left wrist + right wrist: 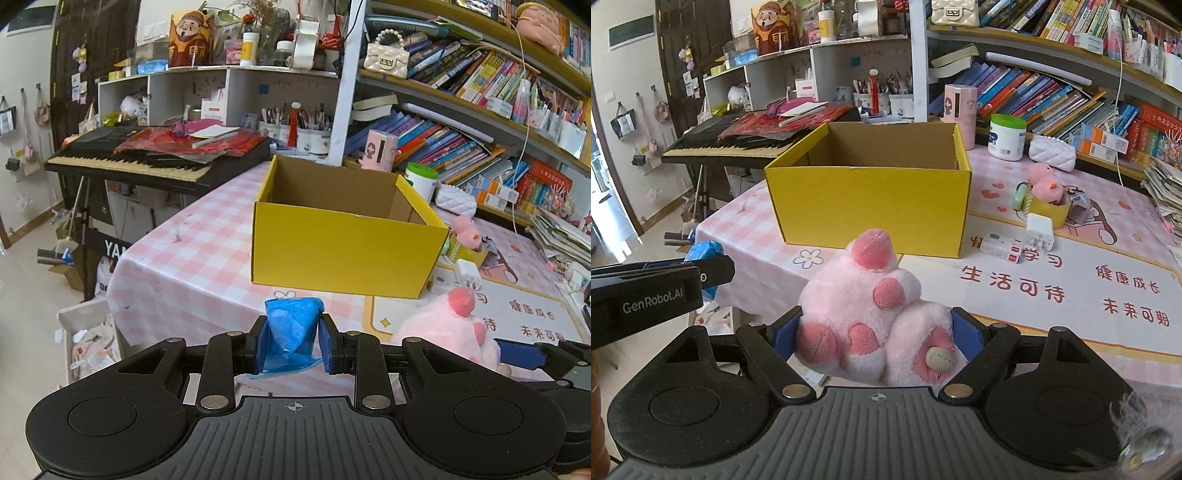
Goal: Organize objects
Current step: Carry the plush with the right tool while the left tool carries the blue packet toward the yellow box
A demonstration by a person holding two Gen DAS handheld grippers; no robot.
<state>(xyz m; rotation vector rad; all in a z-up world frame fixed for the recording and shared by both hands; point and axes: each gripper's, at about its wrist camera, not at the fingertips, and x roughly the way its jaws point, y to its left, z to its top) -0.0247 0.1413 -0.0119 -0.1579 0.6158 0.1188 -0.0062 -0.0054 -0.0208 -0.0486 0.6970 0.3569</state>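
before the yellow box, left claw clenched on blue wad, right claw grasping pink plush

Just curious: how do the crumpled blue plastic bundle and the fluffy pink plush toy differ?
The crumpled blue plastic bundle is small, shiny and creased; the fluffy pink plush toy is bigger, soft and furry. The bundle sits between nearly closed jaws, the plush between wide ones. Both are gripped before the yellow cardboard box.

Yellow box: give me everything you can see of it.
The yellow box is open-topped cardboard, yellow outside and plain brown inside, its side flaps folded in along the walls. It stands upright on the pink checked tablecloth, one bottom corner on the printed mat. No contents show over its rim. Neither gripper touches it.
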